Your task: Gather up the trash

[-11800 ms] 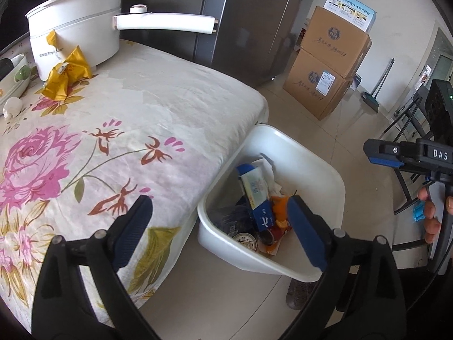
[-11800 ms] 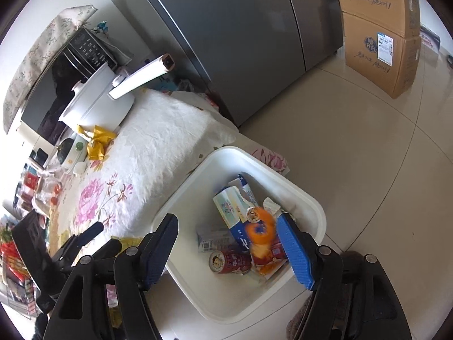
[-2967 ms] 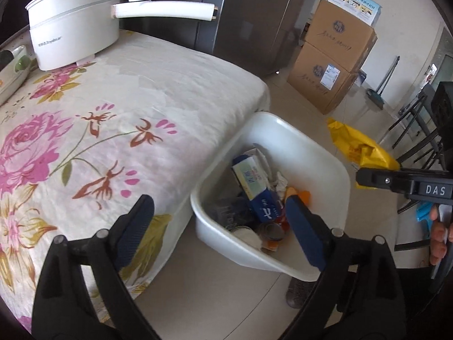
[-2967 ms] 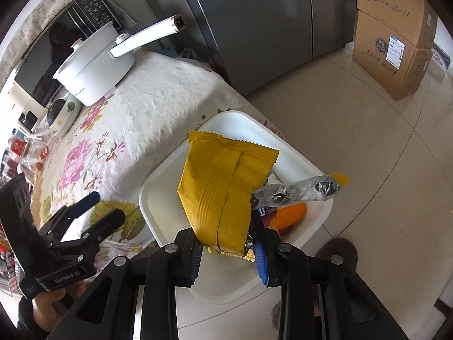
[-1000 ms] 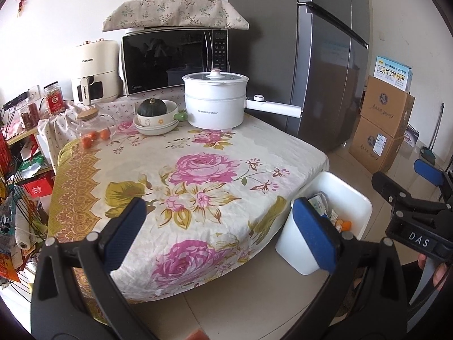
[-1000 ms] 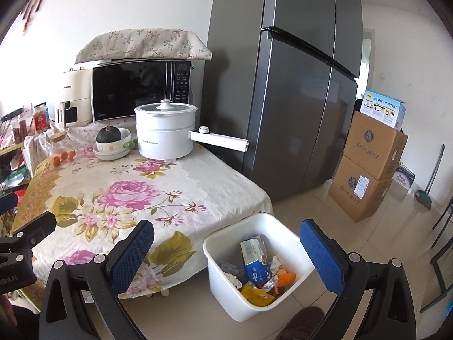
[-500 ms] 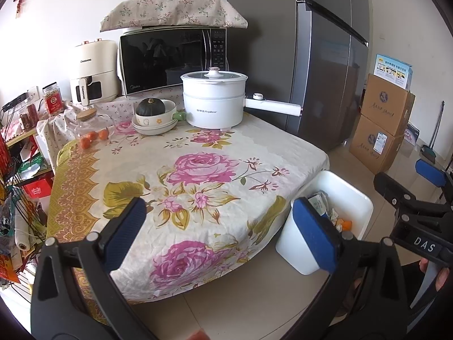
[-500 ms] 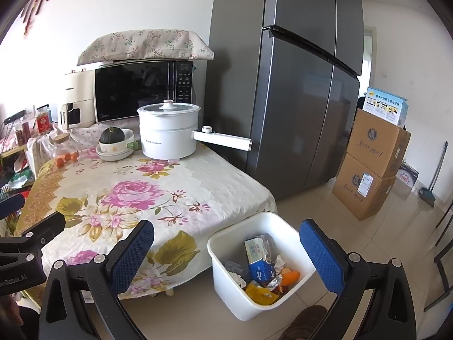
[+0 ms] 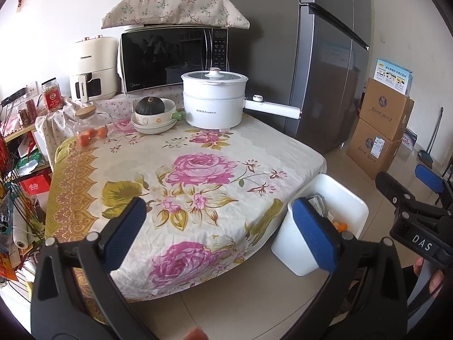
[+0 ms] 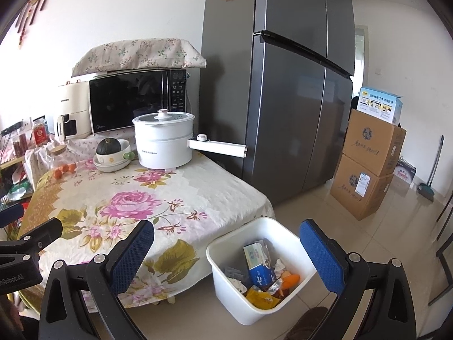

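I am holding both tongs level and back from the tabletop (image 9: 198,153), each spread wide and gripping nothing. The left tongs (image 9: 218,226) are facing the floral cloth at 12 o'clock; the right tongs (image 10: 226,250) are facing the gap between tabletop and bin (image 10: 223,245). The bin is standing on the floor just beside the tabletop's near right corner: at 2 o'clock from the left tongs, at 1 o'clock and lower from the right tongs, so the right tongs are nearer to it. The collected trash (image 10: 262,272) is lying inside the bin: a blue carton, a yellow wrapper, an orange piece, crumpled paper. I am seeing no loose trash on the cloth; only a pot (image 9: 213,103), bowls and a jar are standing at the far edge. I judge the collecting nearly or wholly done.
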A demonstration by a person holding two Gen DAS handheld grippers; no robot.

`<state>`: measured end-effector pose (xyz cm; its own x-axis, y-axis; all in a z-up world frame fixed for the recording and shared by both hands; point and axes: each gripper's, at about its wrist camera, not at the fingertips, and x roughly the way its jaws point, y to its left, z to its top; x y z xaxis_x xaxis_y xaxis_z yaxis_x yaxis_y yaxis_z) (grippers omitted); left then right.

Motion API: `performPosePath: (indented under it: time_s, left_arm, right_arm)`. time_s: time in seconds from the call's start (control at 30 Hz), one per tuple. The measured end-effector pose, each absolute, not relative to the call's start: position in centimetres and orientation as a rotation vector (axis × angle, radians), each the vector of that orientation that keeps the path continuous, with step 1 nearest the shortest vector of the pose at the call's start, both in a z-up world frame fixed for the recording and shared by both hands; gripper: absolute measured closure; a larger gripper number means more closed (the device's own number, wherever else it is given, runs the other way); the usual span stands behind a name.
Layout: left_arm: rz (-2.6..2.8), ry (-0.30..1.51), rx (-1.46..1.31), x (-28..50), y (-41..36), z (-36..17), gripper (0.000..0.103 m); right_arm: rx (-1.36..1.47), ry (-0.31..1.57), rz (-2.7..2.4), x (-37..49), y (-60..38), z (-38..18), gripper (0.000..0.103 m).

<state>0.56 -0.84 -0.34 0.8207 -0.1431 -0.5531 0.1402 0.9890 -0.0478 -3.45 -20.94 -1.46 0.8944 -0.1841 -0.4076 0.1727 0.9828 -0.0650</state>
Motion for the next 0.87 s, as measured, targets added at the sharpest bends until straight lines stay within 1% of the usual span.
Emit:
performPosePath:
  time_s: [0.73,0.87]
  left_arm:
    - [-0.179,0.599,-0.002,0.5,-1.2,-0.4,0.001]
    - [-0.196,0.609,-0.014,0.6,-1.0,-0.4,0.001]
  right_arm:
    - [-0.039,0.444,-0.182,-3.1,-20.7,-2.0,0.000]
    - [-0.039,0.471,-0.175,-2.8,-20.8,-2.5,0.000]
